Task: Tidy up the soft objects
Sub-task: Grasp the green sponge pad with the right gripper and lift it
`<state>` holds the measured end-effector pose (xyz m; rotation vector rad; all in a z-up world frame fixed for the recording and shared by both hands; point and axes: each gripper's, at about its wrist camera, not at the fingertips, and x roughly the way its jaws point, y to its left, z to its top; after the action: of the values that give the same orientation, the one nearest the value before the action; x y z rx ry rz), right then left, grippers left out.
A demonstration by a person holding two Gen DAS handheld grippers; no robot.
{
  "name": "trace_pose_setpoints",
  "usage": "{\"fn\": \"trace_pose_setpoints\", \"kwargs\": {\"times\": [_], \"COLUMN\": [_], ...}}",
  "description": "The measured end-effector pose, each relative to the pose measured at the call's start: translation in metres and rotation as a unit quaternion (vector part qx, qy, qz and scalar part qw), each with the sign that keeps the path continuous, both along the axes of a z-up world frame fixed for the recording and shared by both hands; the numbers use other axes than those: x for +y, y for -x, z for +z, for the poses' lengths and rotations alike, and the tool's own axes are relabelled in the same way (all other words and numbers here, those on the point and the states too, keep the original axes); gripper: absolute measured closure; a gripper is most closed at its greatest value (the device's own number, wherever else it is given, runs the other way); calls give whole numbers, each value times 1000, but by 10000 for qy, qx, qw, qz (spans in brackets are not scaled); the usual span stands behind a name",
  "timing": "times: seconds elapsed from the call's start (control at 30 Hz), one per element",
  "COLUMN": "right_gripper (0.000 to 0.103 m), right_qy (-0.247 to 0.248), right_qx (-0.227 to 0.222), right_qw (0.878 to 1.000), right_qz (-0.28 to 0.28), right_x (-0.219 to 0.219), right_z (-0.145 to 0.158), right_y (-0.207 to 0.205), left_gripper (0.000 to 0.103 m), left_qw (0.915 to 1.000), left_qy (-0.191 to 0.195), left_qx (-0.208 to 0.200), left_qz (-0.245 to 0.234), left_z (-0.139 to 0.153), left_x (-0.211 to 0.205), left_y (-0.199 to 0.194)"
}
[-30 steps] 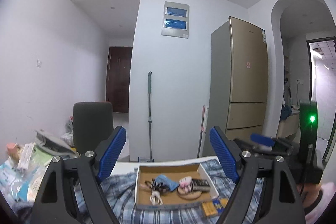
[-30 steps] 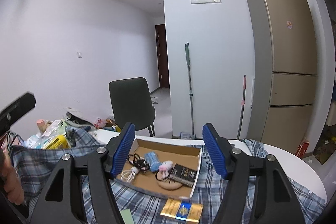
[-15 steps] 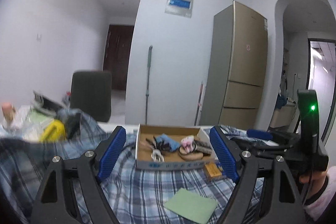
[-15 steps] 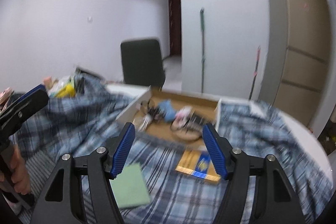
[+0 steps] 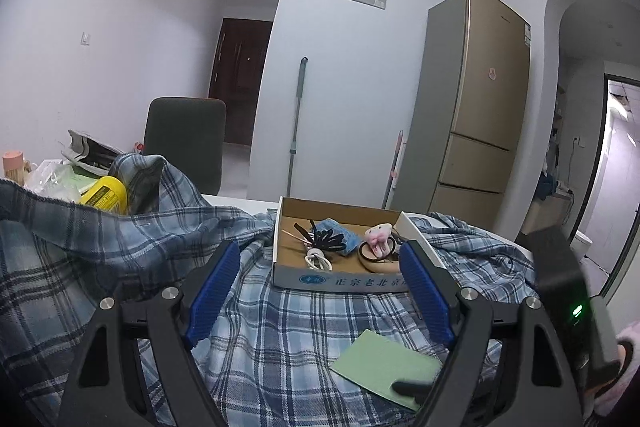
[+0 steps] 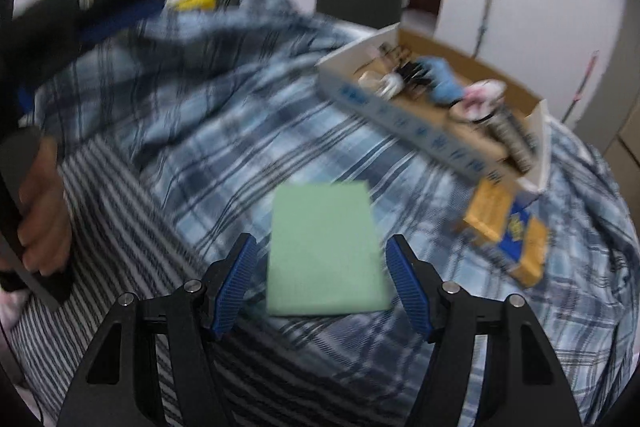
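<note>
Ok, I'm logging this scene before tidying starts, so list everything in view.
plaid cloth: one, blue and white, spread over the table
striped cloth: one, dark and white, on the near left in the right wrist view
box: one, white outside and brown inside, on the plaid cloth, holds small items
green sheet: one, flat on the plaid cloth, in front of the right gripper
packet: one, orange and blue, beside the box
chair: one, dark, behind the table
fridge: one, gold, by the wall
left gripper: blue pads, open, empty
right gripper: blue pads, open, empty
</note>
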<state>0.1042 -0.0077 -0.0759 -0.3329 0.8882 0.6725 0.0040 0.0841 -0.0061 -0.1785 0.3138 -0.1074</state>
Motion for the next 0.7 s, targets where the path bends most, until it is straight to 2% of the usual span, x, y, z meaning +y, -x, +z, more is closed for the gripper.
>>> {"fn": "trace_pose_setpoints", "kwargs": {"times": [0.13,0.27,0.3,0.33,0.37,0.57,0.6,0.63,0.7], "right_gripper": [37,36,31,27,26,26,28,34,34], "right_qy": [166,234,224,225,213,159,159,170,209], "right_qx": [140,73,66,45,35,271,277,266,184], "right_qw": [9997,9997,9997,9997,9997,9995,9995,9995,9996], "right_qz": [88,27,-7,-53,-74,-82,-64,-45,-8], "right_x": [3,4,3,2,2,1,2,2,4], "right_z": [-13,-17,-17,-16,-17,-22,-23,-24,-24], "right_y": [1,-3,-3,-4,-4,-9,-9,-9,-6], "left_gripper": [16,12,10,3,0,0,0,0,0], "left_qw": [10000,9999,9999,9999,9999,9998,9998,9998,9998], "left_qy": [-44,-77,-85,-95,-108,-165,-158,-149,-133], "left_qx": [40,72,85,97,108,134,148,158,168], "left_qz": [-37,-60,-63,-65,-65,-25,-23,-21,-10], "left_z": [-1,-2,-2,-2,-2,-3,-4,-4,-4], "left_x": [-2,-4,-5,-5,-6,-8,-7,-7,-6], "left_y": [-3,-4,-4,-5,-5,-6,-7,-7,-7]}}
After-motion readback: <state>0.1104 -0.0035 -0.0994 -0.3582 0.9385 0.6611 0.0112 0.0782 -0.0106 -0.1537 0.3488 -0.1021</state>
